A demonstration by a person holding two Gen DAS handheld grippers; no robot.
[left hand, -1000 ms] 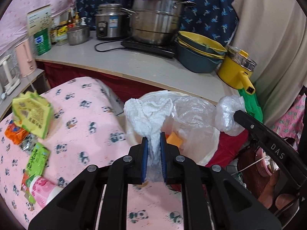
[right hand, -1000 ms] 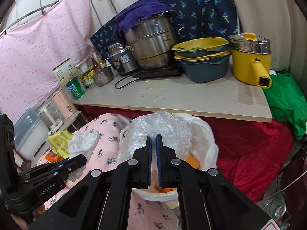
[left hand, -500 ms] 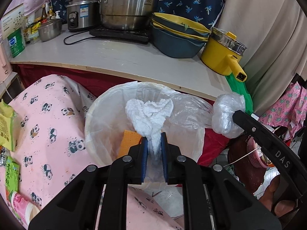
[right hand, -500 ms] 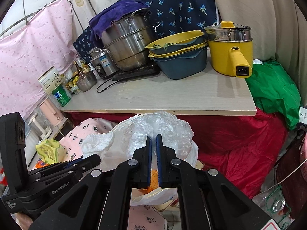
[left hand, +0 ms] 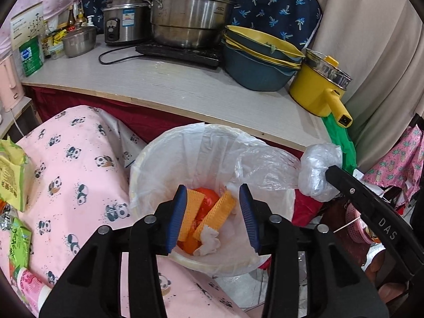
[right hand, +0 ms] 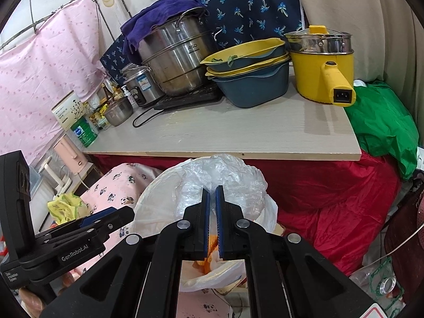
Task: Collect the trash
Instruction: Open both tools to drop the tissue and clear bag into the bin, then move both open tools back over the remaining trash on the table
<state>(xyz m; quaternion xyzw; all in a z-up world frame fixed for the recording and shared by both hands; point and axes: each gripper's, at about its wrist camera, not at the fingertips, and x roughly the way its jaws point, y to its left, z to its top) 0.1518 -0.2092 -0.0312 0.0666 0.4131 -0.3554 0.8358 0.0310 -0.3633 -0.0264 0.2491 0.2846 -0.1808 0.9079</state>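
Note:
A white trash bin [left hand: 148, 164] lined with a clear plastic bag [left hand: 201, 153] stands beside the pink panda-print table. Inside lie orange and yellow scraps [left hand: 212, 212] and a crumpled white tissue [left hand: 209, 243]. My left gripper [left hand: 213, 217] is open and empty right above the bin's mouth. My right gripper [right hand: 212, 220] is shut on a bunched fold of the bag liner [right hand: 228, 177] and holds it up at the bin's right edge; it also shows in the left wrist view [left hand: 328, 175]. More trash lies on the table: yellow-green wrappers [left hand: 13, 175], a green packet [left hand: 20, 241].
A wooden counter [left hand: 185, 84] behind the bin carries a steel pot [left hand: 190, 18], a rice cooker [left hand: 124, 23], stacked basins [left hand: 259, 63] and a yellow electric pot [left hand: 320, 90]. Red cloth [right hand: 331, 201] hangs under it. Green cloth [right hand: 381, 122] lies to the right.
My left gripper carried the white tissue over the bin, opened, and the tissue dropped in. My right gripper kept holding the bag liner.

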